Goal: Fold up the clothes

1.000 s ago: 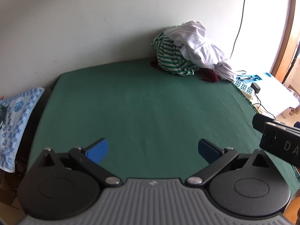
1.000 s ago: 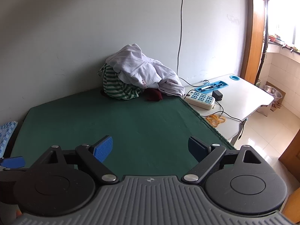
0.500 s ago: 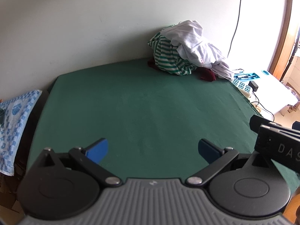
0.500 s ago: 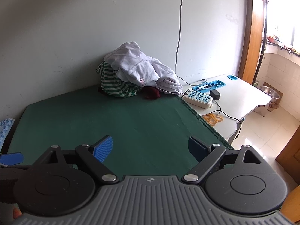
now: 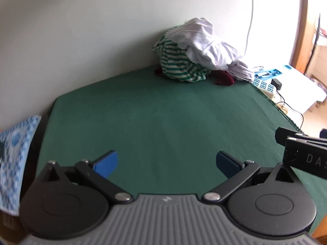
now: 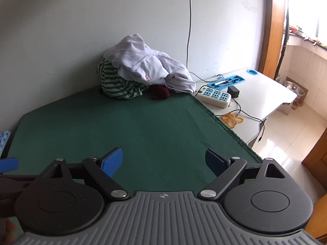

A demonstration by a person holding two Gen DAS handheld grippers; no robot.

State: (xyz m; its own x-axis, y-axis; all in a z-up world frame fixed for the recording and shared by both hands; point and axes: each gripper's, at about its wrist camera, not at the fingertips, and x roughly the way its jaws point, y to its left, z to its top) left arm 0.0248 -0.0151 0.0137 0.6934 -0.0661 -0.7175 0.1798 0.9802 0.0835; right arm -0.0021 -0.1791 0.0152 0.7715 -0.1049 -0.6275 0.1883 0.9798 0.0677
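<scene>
A heap of clothes sits at the far corner of the green table against the wall: a white garment on top, a green-and-white striped one beneath, a dark red one at its foot. The heap also shows in the right wrist view: the white garment, the striped one, the red one. My left gripper is open and empty above the near table. My right gripper is open and empty, far from the heap.
A white side table to the right holds a power strip, a blue pen tray, a black adapter and yellow cable. A blue patterned cloth lies left of the table. The wall is behind.
Both grippers have moved slightly; the heap of clothes has shifted left and a little lower in both views. Both stay open and empty.
</scene>
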